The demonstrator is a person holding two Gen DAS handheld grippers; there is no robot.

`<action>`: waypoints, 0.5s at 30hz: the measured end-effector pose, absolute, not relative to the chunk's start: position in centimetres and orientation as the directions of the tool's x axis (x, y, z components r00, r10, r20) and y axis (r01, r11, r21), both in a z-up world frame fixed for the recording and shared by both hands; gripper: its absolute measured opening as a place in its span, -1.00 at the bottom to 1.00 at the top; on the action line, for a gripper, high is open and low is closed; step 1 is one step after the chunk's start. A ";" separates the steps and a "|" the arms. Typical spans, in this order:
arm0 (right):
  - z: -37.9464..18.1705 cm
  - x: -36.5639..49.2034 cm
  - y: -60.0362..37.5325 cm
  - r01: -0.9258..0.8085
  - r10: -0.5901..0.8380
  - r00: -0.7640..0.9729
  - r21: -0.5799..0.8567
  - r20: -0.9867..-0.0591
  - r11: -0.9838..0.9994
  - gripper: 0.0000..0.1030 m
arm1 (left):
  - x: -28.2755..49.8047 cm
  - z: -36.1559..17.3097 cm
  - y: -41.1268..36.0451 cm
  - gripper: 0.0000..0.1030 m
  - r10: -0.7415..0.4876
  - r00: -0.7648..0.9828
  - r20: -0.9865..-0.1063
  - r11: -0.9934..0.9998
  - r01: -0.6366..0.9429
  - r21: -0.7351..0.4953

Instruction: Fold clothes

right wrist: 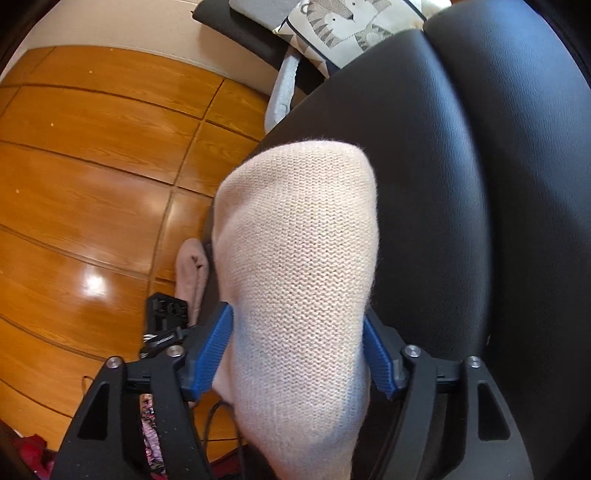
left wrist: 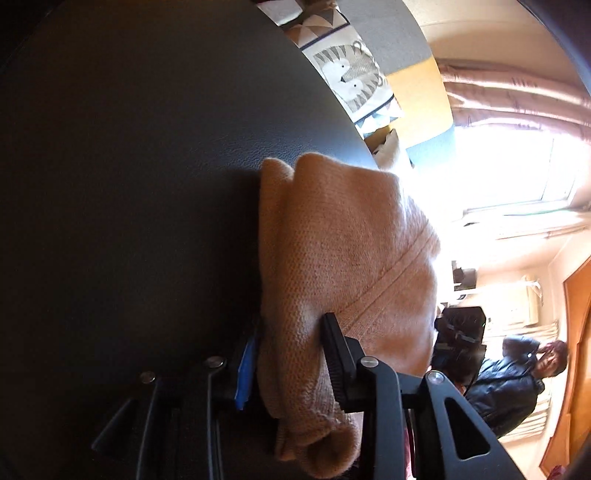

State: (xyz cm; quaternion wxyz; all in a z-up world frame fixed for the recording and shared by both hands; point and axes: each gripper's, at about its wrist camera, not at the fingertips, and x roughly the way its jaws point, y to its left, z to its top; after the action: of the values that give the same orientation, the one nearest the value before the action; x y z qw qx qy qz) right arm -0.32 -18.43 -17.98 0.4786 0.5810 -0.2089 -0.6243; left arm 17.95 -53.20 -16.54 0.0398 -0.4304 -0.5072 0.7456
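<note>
A pale pink knit sweater [right wrist: 299, 266] is bunched between my right gripper's [right wrist: 297, 354] blue fingers [right wrist: 216, 350], which are shut on it, above the edge of a black leather seat [right wrist: 461, 147]. A sleeve end [right wrist: 190, 266] hangs down at the left. In the left wrist view the same sweater [left wrist: 340, 258] looks tan. My left gripper [left wrist: 290, 362] is shut on a thick fold of it, against the black leather surface [left wrist: 129, 184]. One blue pad [left wrist: 245, 373] shows at the left of the fold.
Orange wooden floor [right wrist: 92, 166] lies left of the seat. A zebra-print cushion [right wrist: 340, 26] lies at the far end, also in the left wrist view [left wrist: 351, 77]. A person in a dark jacket [left wrist: 517, 380] stands by a bright window [left wrist: 498, 170] with pink curtains.
</note>
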 end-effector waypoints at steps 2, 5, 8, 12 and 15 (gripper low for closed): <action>-18.1 0.3 -19.0 0.399 -0.814 0.139 0.784 -0.565 -0.476 0.44 | 17.9 -16.4 -52.9 -0.34 0.481 -0.632 -0.608 -0.505 0.366 -0.781; -18.7 1.2 -20.4 0.417 -0.780 0.131 0.747 -0.613 -0.518 0.44 | 17.4 -15.9 -52.3 -0.30 0.463 -0.631 -0.623 -0.551 0.346 -0.759; -19.7 0.8 -20.3 0.372 -0.795 0.132 0.773 -0.592 -0.514 0.12 | 17.2 -15.6 -51.6 -0.24 0.444 -0.635 -0.633 -0.572 0.343 -0.745; -21.2 0.1 -19.1 0.298 -0.823 0.154 0.820 -0.547 -0.489 0.01 | 17.0 -15.0 -50.7 -0.12 0.414 -0.642 -0.645 -0.598 0.342 -0.724; -22.1 -0.5 -18.2 0.258 -0.841 0.176 0.849 -0.511 -0.461 -0.01 | 17.3 -15.1 -51.4 -0.09 0.429 -0.647 -0.630 -0.575 0.342 -0.743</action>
State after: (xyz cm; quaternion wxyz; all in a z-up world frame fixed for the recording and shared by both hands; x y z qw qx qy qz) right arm -0.54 -18.16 -22.14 0.4611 0.6128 -0.2381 -0.5960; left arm 17.29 -51.42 -15.07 0.0277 -0.4192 -0.4602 0.7821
